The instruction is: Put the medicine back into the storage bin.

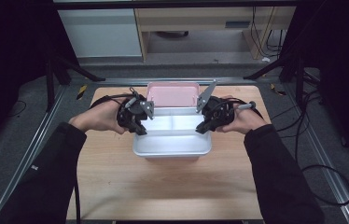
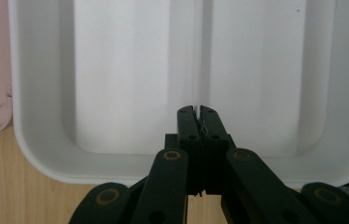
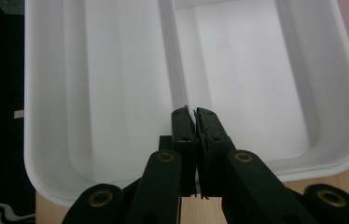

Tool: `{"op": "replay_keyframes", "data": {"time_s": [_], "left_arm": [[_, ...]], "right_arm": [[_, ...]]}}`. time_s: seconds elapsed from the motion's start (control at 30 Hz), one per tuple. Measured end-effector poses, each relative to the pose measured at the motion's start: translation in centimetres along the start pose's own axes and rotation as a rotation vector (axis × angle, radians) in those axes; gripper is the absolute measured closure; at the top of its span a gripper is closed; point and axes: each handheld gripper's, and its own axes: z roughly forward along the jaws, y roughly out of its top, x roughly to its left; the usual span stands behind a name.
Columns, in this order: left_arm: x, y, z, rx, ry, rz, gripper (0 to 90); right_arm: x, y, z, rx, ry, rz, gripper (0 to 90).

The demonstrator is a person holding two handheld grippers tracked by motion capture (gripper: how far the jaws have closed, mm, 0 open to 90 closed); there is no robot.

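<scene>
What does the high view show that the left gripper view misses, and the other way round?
High view alone: both hands, the right tool, the whole wooden table and the floor around it. Left gripper view alone: a close look along the left tool, jaws shut on nothing, above the divider between two empty compartments. Shared: the white container, the pink tray beside it, and the left tool.

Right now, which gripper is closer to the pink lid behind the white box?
Right, narrowly. The right gripper sits over the white divided box, its upper part reaching the pink lid's corner. The left gripper hovers just short of the opposite corner.
</scene>
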Motion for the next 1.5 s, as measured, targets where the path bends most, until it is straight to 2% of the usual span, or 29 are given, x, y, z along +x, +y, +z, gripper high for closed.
{"op": "replay_keyframes", "data": {"time_s": [0.2, 0.4, 0.53, 0.63, 0.73, 0.87, 0.97, 1.07, 1.1, 1.2, 1.3, 1.5], "left_arm": [[3.2, -0.5, 1.1, 0.016, -0.008, 0.009, 88.9], [5.8, -1.0, 2.3, -0.004, -0.010, -0.006, 88.2], [6.6, -0.8, 3.9, 0.031, -0.009, 0.000, 88.1], [6.9, -1.0, 4.6, 0.034, -0.014, -0.004, 88.1], [7.1, -1.2, 5.0, 0.030, -0.016, -0.021, 88.2], [7.1, -1.2, 5.7, 0.030, -0.029, -0.021, 88.1], [6.9, -1.3, 6.1, 0.030, -0.020, -0.011, 87.9], [6.7, -1.6, 6.7, 0.018, -0.036, -0.031, 87.7], [6.5, -1.7, 7.0, 0.014, -0.027, -0.027, 87.8], [6.2, -2.3, 7.3, -0.025, -0.031, -0.044, 87.4], [5.8, -2.6, 7.4, -0.051, -0.031, -0.045, 87.4], [4.8, -2.3, 7.4, -0.031, -0.026, -0.038, 87.2]], "right_arm": [[-2.5, 0.4, 1.6, 0.012, -0.021, 0.010, 87.3], [-4.6, 0.1, 2.8, 0.004, -0.030, 0.029, 87.1], [-5.6, -0.2, 3.9, 0.026, -0.036, 0.042, 87.1], [-5.7, -0.3, 4.8, 0.042, -0.041, 0.034, 87.3], [-6.2, -0.4, 5.2, 0.044, -0.040, 0.043, 86.7], [-6.4, -0.7, 6.0, 0.060, -0.031, 0.042, 86.6], [-6.2, -1.1, 6.1, 0.050, -0.043, 0.040, 86.3], [-5.8, -1.4, 6.5, 0.054, -0.040, 0.036, 86.3], [-5.7, -1.5, 6.8, 0.056, -0.043, 0.031, 86.1], [-5.2, -1.6, 7.4, 0.070, -0.074, 0.013, 84.8], [-4.9, -2.2, 7.6, 0.029, -0.079, 0.027, 84.1], [-4.3, -2.3, 7.5, 0.029, -0.065, 0.026, 84.1]]}}
